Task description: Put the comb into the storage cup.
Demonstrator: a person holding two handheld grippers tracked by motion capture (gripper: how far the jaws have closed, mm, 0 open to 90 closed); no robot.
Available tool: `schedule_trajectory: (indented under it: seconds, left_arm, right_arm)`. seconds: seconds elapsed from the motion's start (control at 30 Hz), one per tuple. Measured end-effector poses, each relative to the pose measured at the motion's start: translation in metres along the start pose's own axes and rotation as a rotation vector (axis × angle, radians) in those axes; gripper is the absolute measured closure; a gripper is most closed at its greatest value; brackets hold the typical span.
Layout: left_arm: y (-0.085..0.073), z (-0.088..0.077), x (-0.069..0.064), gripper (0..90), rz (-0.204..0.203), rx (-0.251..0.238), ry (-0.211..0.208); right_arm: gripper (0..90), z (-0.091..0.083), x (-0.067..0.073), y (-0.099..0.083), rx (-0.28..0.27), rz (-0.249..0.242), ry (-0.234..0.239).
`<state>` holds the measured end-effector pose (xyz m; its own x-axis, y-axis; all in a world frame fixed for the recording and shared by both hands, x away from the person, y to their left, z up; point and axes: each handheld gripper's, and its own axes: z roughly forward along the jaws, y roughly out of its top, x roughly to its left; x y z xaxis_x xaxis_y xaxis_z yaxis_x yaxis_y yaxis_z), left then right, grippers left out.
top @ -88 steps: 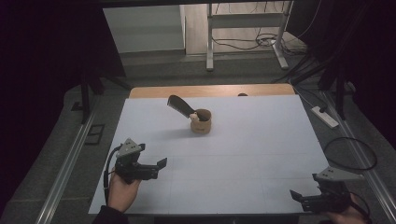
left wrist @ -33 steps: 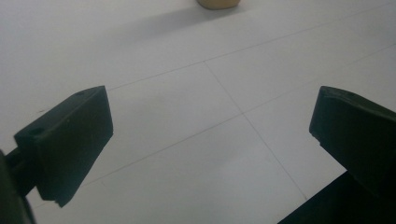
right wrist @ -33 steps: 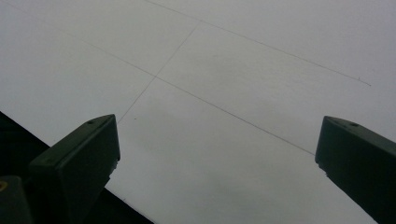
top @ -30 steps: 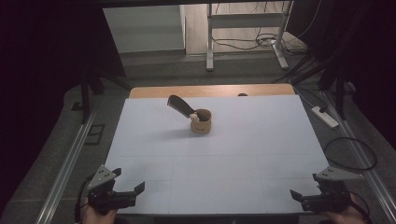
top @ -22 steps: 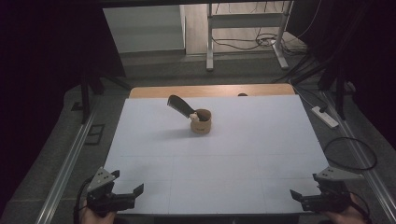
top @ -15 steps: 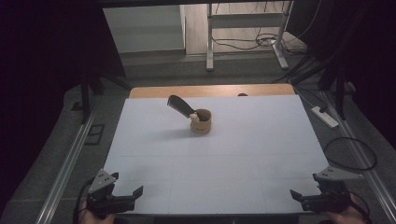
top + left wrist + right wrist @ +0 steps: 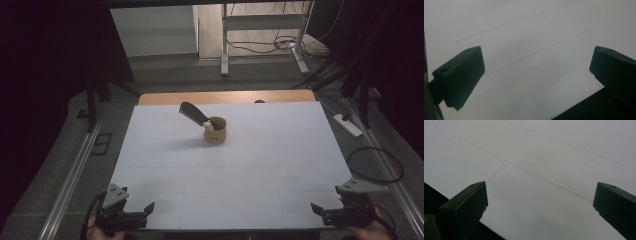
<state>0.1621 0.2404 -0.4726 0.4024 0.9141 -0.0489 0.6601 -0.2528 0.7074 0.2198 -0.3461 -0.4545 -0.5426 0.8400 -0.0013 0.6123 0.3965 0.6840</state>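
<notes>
In the left gripper view the two black jaws of the left gripper (image 7: 537, 75) stood spread wide, nothing between them, with the white surface (image 7: 529, 37) and its thin seam lines beyond and a dark edge at the lower right of the frame. In the right gripper view the jaws of the right gripper (image 7: 540, 205) were likewise wide apart and empty, over the same white sheet, a dark strip at the lower left. In the high view the left gripper (image 7: 145, 211) sat at the lower left of the frame, at the near edge of the surface (image 7: 250, 185), held by a hand (image 7: 102, 232) partly cut off by the bottom border; the right gripper (image 7: 320, 212) sat at the lower right, well apart from it. Far from both, in the upper middle of the frame, a small tan cup (image 7: 216, 131) stood upright on the surface, with a dark, flat-bladed utensil (image 7: 192, 112) leaning out of it toward the upper left. A power strip (image 7: 348, 125) lay on the floor at the right.
</notes>
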Motion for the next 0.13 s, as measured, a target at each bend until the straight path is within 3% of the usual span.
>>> schedule_trajectory:
  seconds: [0.13]
  left_arm:
    - [0.0005, 0.0003, 0.0002, 0.9, -0.004, -0.001, -0.003]
  right_arm:
    - [0.0, 0.0007, 0.0002, 0.0001, 0.006, -0.002, -0.002]
